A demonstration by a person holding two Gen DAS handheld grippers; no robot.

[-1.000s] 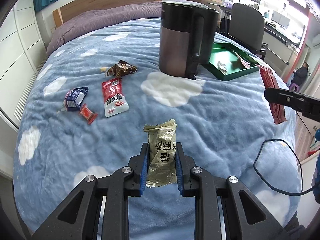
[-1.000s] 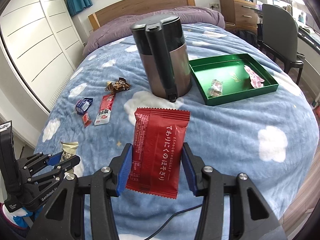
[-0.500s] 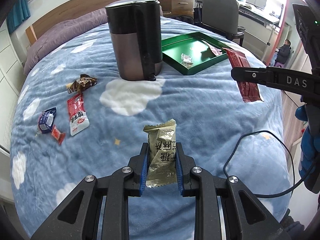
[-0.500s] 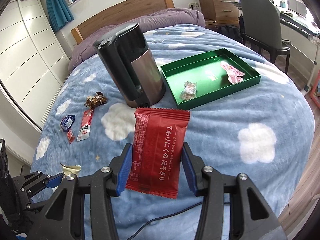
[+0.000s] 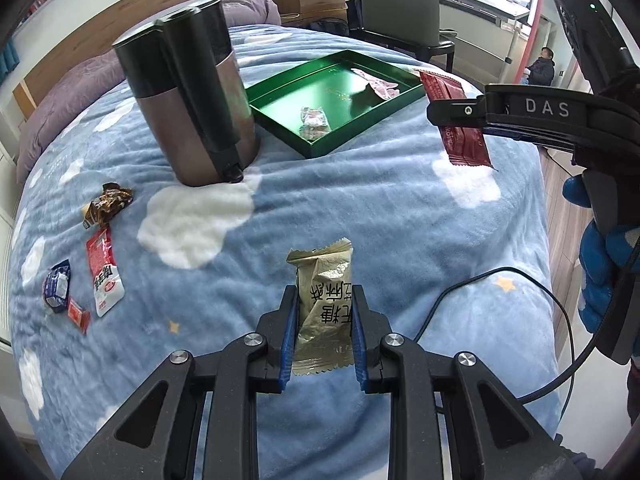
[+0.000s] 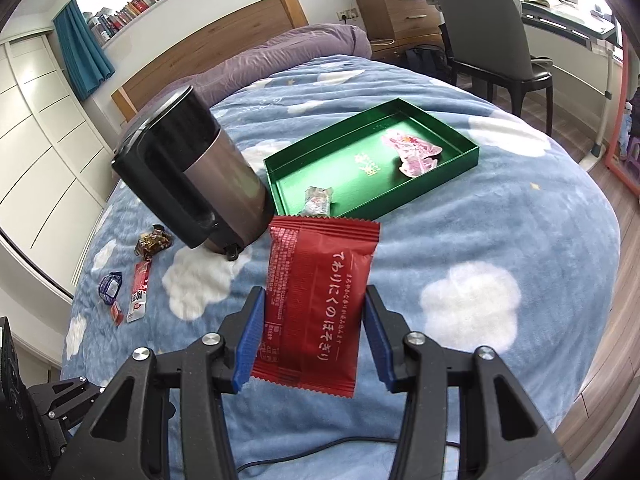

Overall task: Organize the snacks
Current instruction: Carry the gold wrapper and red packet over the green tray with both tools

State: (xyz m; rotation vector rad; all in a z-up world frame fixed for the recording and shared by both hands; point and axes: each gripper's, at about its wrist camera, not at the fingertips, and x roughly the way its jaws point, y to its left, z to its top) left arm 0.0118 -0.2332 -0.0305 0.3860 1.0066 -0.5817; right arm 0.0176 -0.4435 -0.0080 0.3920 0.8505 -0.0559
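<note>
My left gripper is shut on a gold snack packet, held above the blue cloud blanket. My right gripper is shut on a red snack packet; it also shows in the left wrist view, near the green tray's near corner. The green tray lies on the bed and holds a pink packet and a small clear-wrapped snack. Loose snacks lie at the left: a brown wrapper, a red-and-white sachet, a blue-white packet and a small red candy.
A tall black and brown kettle stands on the blanket just left of the tray. A black cable trails over the bed's right edge. A chair and desk stand beyond the bed.
Both grippers have swung right and forward, bringing the tray and kettle closer in view. The right gripper with the red packet now sits nearer the tray. Both still hold their packets.
</note>
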